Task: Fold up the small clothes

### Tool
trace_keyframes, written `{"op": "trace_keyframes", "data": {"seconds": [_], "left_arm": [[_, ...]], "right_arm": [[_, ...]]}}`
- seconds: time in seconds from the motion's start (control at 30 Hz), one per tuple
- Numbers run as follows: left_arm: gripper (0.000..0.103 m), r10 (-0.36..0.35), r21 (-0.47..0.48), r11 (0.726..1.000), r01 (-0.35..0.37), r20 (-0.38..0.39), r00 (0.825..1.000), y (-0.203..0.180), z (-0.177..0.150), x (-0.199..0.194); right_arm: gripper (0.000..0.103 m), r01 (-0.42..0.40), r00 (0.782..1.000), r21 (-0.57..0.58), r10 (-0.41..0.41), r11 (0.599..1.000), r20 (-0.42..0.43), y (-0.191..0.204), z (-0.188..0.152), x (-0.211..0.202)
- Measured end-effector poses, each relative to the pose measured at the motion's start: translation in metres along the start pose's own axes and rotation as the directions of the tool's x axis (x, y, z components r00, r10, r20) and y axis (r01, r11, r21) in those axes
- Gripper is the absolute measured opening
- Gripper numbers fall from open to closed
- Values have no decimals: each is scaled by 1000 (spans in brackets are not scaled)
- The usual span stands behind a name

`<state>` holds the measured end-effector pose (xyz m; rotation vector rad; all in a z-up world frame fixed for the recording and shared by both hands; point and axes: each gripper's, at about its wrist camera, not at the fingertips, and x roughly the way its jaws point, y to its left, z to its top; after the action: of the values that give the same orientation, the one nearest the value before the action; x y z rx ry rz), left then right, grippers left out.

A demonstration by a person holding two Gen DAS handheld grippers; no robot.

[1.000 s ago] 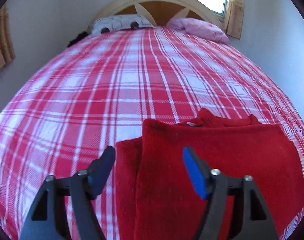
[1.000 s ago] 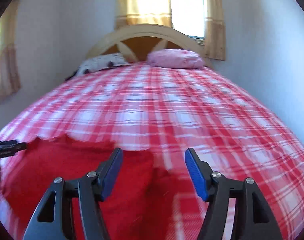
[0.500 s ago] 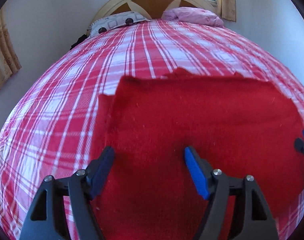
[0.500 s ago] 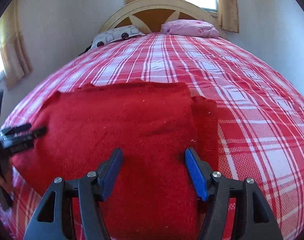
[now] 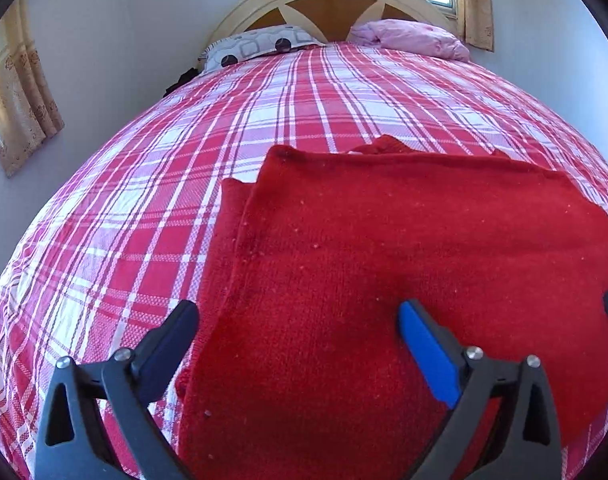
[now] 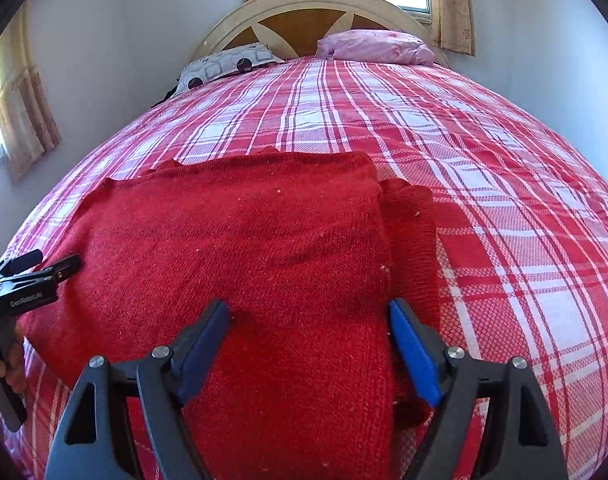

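Note:
A red knitted garment [image 5: 384,260] lies folded flat on the red-and-white plaid bed; it also shows in the right wrist view [image 6: 244,260]. A folded layer sticks out along its left edge [image 5: 228,216] and its right edge [image 6: 416,232]. My left gripper [image 5: 300,332] is open over the garment's near left part, holding nothing. My right gripper [image 6: 310,332] is open over the garment's near right part, holding nothing. The left gripper also shows at the left edge of the right wrist view [image 6: 36,268], beside the garment.
The plaid bed cover [image 5: 184,184] stretches to a wooden headboard [image 5: 328,4]. A grey patterned pillow [image 5: 256,46] and a pink pillow [image 5: 408,38] lie at the head. Walls and curtained windows stand on both sides.
Both grippers have dropped from above and behind the garment to low over its near edge. Since half a second ago the views have pulled back slightly. Both stay open.

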<state>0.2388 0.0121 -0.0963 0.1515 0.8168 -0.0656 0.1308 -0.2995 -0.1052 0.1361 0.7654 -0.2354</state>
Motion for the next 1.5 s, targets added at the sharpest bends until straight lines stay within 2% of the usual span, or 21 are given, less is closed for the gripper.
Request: {"op": "trace_keyframes", "data": {"seconds": [0.13, 0.2, 0.27, 0.37, 0.4, 0.5, 0.67, 0.8, 0.9, 0.93, 1.03, 1.17, 1.23, 1.3, 1.37, 1.4, 1.43, 1.47, 1.5], "left_arm": [[100, -62, -39, 997, 63, 13, 998, 12, -9, -27], [101, -70, -103, 992, 75, 51, 996, 27, -19, -43], [101, -84, -153, 984, 92, 58, 995, 40, -27, -47], [98, -115, -222, 968, 120, 36, 993, 56, -37, -43], [93, -130, -240, 962, 132, 24, 991, 58, -38, -39], [88, -216, -311, 930, 195, -33, 976, 59, -47, -21], [86, -200, -326, 927, 185, -11, 980, 51, -52, -24], [60, -238, -392, 893, 222, 8, 971, 62, -56, -28], [53, -295, -456, 847, 275, 29, 955, 77, -61, -29], [53, -313, -475, 830, 292, 37, 949, 83, -64, -29], [52, -327, -504, 808, 307, 50, 944, 89, -69, -31], [55, -322, -489, 819, 301, 43, 946, 82, -69, -29], [62, -334, -497, 809, 314, 51, 941, 81, -66, -28], [64, -363, -521, 783, 340, 62, 930, 81, -64, -25], [57, -375, -532, 770, 351, 67, 924, 83, -63, -25], [35, -382, -532, 768, 356, 65, 922, 82, -64, -25], [19, -416, -539, 754, 375, 49, 908, 80, -66, -23], [19, -437, -555, 737, 386, 45, 898, 79, -69, -20], [19, -435, -560, 730, 391, 61, 898, 80, -70, -21]], "right_arm": [[81, 13, 997, 47, -16, 999, 76, -8, -3, -15], [81, -7, 994, 91, -3, 996, 108, -16, -5, -21], [81, -21, 993, 146, 3, 989, 119, -26, -6, -23], [81, -49, 993, 219, 25, 975, 114, -40, -8, -20], [81, -58, 993, 239, 30, 969, 117, -44, -8, -20], [81, -68, 991, 254, 35, 965, 131, -46, -10, -23], [81, -69, 991, 247, 38, 967, 130, -45, -9, -22], [81, -77, 990, 259, 43, 963, 133, -47, -10, -22], [81, -83, 989, 273, 45, 958, 140, -50, -11, -23], [81, -85, 989, 276, 48, 957, 140, -51, -11, -23], [81, -89, 989, 284, 52, 955, 136, -53, -11, -22], [81, -89, 991, 283, 56, 955, 124, -52, -11, -20], [81, -91, 990, 284, 57, 954, 125, -53, -11, -20], [81, -93, 990, 289, 58, 953, 128, -54, -12, -20], [81, -95, 990, 296, 60, 951, 126, -55, -12, -19], [81, -96, 990, 297, 61, 950, 124, -55, -12, -19], [81, -96, 991, 298, 61, 950, 123, -56, -12, -19], [81, -95, 991, 298, 62, 950, 121, -55, -12, -18], [81, -94, 991, 297, 60, 950, 120, -55, -12, -18]]}}
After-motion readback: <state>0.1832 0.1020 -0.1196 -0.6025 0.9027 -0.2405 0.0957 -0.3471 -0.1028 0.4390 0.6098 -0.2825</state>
